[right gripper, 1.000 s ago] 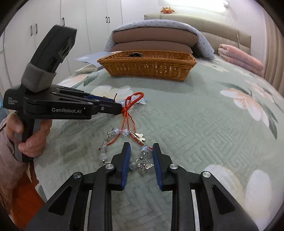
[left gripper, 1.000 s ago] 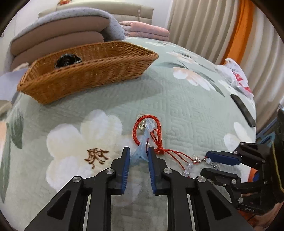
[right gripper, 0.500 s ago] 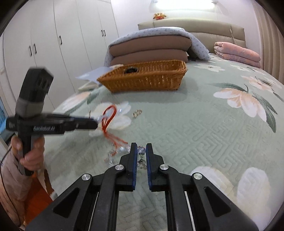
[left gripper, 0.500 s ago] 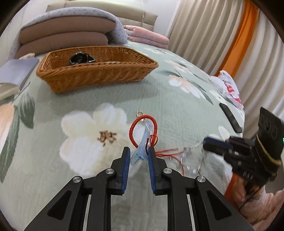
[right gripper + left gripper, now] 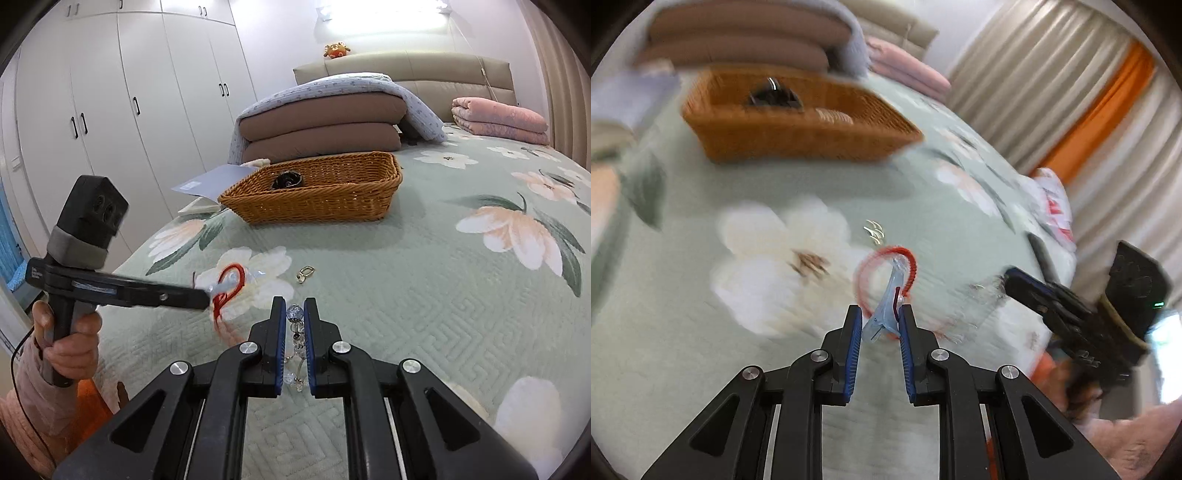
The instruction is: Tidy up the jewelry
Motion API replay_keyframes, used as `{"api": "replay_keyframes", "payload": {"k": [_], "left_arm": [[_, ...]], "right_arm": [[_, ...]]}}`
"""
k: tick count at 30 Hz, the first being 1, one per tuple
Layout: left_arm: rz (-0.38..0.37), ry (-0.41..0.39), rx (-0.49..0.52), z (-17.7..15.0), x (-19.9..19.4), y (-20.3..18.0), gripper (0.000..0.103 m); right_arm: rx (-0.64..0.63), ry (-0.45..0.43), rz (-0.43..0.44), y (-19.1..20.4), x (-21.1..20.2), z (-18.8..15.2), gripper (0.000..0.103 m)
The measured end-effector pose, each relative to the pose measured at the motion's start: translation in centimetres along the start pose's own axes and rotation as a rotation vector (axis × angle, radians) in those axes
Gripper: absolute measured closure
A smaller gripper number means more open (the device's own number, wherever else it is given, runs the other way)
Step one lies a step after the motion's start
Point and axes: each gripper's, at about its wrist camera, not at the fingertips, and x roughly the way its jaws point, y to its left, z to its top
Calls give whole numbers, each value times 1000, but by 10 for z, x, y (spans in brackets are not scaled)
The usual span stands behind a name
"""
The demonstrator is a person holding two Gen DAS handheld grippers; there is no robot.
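Bedspread [image 5: 424,280] lies open between grippers and wicker basket [image 5: 317,192].

white wardrobes [image 5: 147,122] | beige headboard [image 5: 443,70] – bright light above | beige curtains [image 5: 1052,81], orange strip

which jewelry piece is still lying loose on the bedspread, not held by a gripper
The small gold clasp on the white flower print. The red cord bracelet and the crystal bead bracelet are each gripped.
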Motion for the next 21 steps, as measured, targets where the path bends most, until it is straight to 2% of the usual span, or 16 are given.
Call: {"api": "replay_keyframes", "payload": {"k": [1,9,12,14,15,19,21], "left_arm": [[-77,8,-28,-2,-1,1,83],[-24,84,-75,-22,5,-3,83],[-57,87,-103,-27,4,1,83],[-122,63,-125,-26,0,5,83],[-126,47,-128,-26,-3,6,83],[-80,50,-150,-28,-2,14,83],[56,65,-124,-37,-1,15,83]], "right_arm": [[5,3,0,-2,1,-1,92],[36,10,10,-11,3,-5,92],[33,14,5,-9,5,-5,92],[32,22,1,-9,7,-7,92],[33,25,-1,-10,8,-8,92],[42,34,-13,-13,10,-10,92],[49,40,-12,-16,11,-11,92]]}}
